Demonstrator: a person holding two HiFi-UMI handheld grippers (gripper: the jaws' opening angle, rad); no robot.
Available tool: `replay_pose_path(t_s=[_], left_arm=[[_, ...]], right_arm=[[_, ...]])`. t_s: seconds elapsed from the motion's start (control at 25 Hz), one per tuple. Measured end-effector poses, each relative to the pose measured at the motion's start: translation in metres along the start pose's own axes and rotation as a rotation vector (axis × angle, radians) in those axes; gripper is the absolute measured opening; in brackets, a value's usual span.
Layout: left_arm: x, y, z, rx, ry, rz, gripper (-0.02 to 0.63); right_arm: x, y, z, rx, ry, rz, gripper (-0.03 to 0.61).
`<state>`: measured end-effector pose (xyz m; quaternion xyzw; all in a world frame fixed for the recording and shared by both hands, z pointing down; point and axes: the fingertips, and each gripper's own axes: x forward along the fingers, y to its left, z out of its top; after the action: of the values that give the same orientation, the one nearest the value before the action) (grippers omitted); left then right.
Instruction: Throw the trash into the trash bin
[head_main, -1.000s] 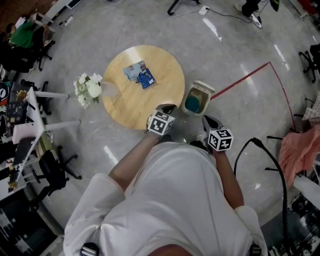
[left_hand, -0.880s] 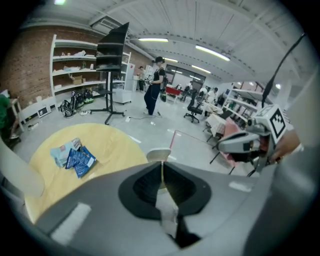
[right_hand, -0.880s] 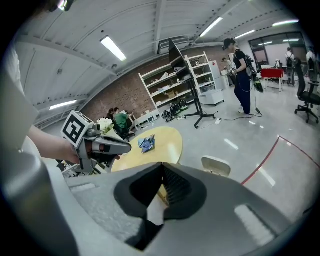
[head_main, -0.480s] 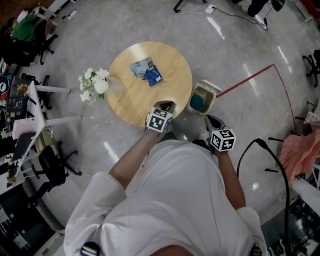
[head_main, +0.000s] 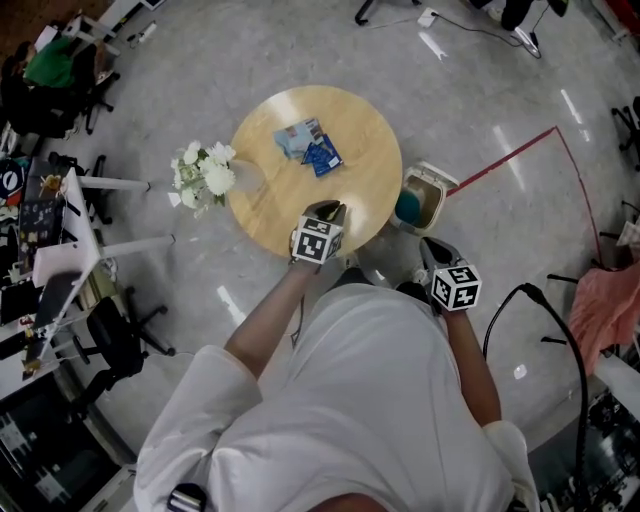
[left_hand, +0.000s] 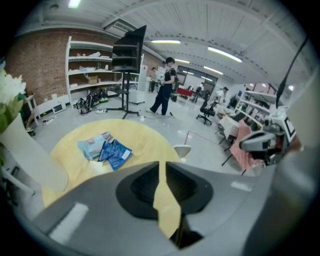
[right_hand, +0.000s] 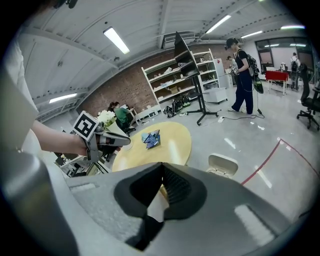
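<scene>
Trash (head_main: 312, 146) lay on the table (head_main: 270, 200), upper centre, left of the bin (head_main: 424, 197). Left gripper (head_main: 333, 209), above the table's near edge, had just been parting slightly, empty. Right gripper (head_main: 429, 245) was clenched, empty.

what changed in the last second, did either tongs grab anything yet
The left tongs have moved in over the near edge of the round table, toward the blue wrappers, and their jaws have just been opening a crack with nothing between them. Nothing was taken hold of. The right tongs stay shut and empty near the open trash bin; the wrappers lie unmoved.
</scene>
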<state>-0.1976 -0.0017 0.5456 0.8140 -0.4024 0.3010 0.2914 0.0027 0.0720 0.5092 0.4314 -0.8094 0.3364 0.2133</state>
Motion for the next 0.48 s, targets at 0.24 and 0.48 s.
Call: replay_pose_path(t_s=[0.24,0.48], left_arm=[[0.003,0.042,-0.007,-0.012,0.029,0.045,0.085],[0.009,0.072,-0.004,-0.008,0.056,0.058,0.108]], right_arm=[[0.005,0.003,0.003,0.013,0.000,-0.024,0.002],[0.010,0.008,0.001,0.031,0.006,-0.049,0.000]])
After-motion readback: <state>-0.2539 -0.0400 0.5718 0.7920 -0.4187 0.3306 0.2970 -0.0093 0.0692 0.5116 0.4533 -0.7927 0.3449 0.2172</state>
